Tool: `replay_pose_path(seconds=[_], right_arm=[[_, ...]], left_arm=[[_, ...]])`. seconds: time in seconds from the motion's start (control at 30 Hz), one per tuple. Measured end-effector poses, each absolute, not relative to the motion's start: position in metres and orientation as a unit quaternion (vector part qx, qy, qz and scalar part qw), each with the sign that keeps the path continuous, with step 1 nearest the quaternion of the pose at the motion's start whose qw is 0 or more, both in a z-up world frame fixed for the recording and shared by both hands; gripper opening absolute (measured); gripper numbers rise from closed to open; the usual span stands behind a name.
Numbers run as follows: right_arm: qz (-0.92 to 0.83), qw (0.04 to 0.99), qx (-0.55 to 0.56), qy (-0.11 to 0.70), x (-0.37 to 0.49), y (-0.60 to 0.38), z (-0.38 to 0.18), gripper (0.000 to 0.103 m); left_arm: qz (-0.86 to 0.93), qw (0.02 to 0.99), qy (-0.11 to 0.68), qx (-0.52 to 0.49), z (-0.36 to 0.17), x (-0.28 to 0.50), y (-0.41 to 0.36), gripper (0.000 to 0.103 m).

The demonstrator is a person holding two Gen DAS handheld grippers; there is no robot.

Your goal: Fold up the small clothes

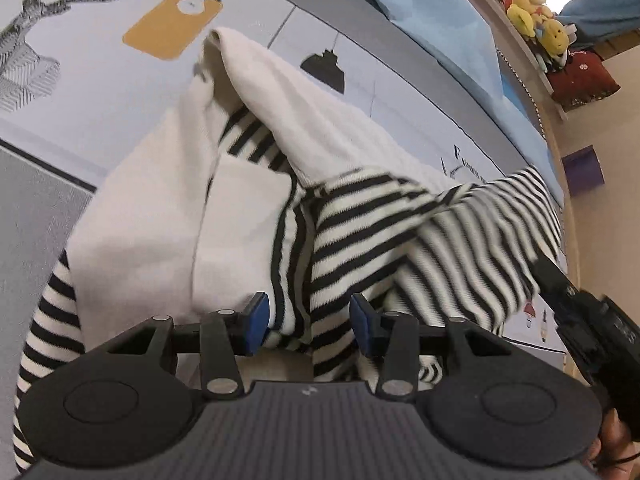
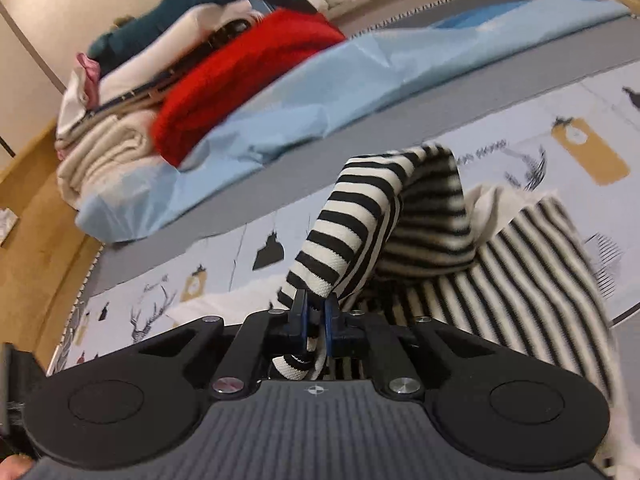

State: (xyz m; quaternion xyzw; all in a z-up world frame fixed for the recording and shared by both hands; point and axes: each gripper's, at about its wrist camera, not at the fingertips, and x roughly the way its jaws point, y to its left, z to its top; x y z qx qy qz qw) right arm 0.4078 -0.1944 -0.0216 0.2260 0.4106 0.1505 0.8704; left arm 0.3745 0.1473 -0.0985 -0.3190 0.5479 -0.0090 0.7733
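meanwhile striped garment [image 2: 352, 240] sits pinched between right gripper [image 2: 316, 320] jaws.

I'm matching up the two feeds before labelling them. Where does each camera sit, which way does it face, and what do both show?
Left wrist: sits on the left gripper, facing down its open jaws at the striped garment on the printed bedsheet; the right gripper and some fingers show.
Right wrist: sits on the right gripper, shut on the garment's striped sleeve, facing a clothes pile.
Shared: the same striped garment and printed bedsheet.
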Motion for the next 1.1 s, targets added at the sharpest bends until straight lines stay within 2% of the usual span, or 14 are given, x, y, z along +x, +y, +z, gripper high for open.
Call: replay_pose_path(seconds=[0.23, 0.3, 0.37, 0.5, 0.63, 0.67, 0.7, 0.77, 0.8, 0.83, 0.9, 0.93, 0.97, 1.1], right_arm=[[0.213, 0.838, 0.202, 0.46, 0.381, -0.225, -0.007, 0.008], [0.242, 0.819, 0.166, 0.493, 0.373, -0.22, -0.011, 0.008], [0.236, 0.806, 0.133, 0.527, 0.367, -0.215, -0.021, 0.008], [0.205, 0.787, 0.094, 0.574, 0.364, -0.215, -0.043, 0.01], [0.141, 0.811, 0.14, 0.551, 0.376, -0.237, -0.039, 0.012], [0.127, 0.816, 0.159, 0.54, 0.378, -0.243, -0.038, 0.022], [0.107, 0.823, 0.181, 0.528, 0.379, -0.251, -0.037, 0.037], [0.074, 0.829, 0.208, 0.514, 0.382, -0.261, -0.04, 0.05], [0.063, 0.829, 0.222, 0.509, 0.384, -0.265, -0.042, 0.05], [0.058, 0.827, 0.234, 0.508, 0.385, -0.269, -0.046, 0.05], [0.05, 0.817, 0.26, 0.512, 0.389, -0.271, -0.053, 0.05], [0.048, 0.814, 0.271, 0.512, 0.391, -0.271, -0.057, 0.05], [0.044, 0.81, 0.277, 0.515, 0.394, -0.27, -0.062, 0.05], [0.009, 0.8, 0.283, 0.529, 0.4, -0.259, -0.073, 0.05]], left_arm=[[-0.036, 0.745, 0.57, -0.345, -0.112, 0.367, 0.136, 0.047], [-0.03, 0.749, 0.574, -0.33, -0.115, 0.368, 0.132, 0.035], [-0.023, 0.758, 0.572, -0.314, -0.115, 0.368, 0.129, 0.001], [0.002, 0.81, 0.511, -0.287, -0.09, 0.366, 0.129, 0.001], [0.047, 0.88, 0.406, -0.243, -0.049, 0.359, 0.135, 0.001], [0.062, 0.88, 0.4, -0.247, -0.049, 0.358, 0.138, 0.002], [0.073, 0.876, 0.406, -0.25, -0.051, 0.359, 0.14, 0.002], [0.093, 0.855, 0.444, -0.252, -0.064, 0.362, 0.143, 0.003], [0.097, 0.844, 0.456, -0.264, -0.07, 0.362, 0.146, 0.003], [0.097, 0.832, 0.465, -0.288, -0.075, 0.361, 0.15, 0.007], [0.084, 0.811, 0.473, -0.334, -0.079, 0.36, 0.158, 0.023], [0.08, 0.803, 0.478, -0.348, -0.08, 0.357, 0.166, 0.038], [0.08, 0.794, 0.485, -0.358, -0.082, 0.356, 0.168, 0.044], [0.093, 0.756, 0.523, -0.382, -0.099, 0.355, 0.172, 0.044]])
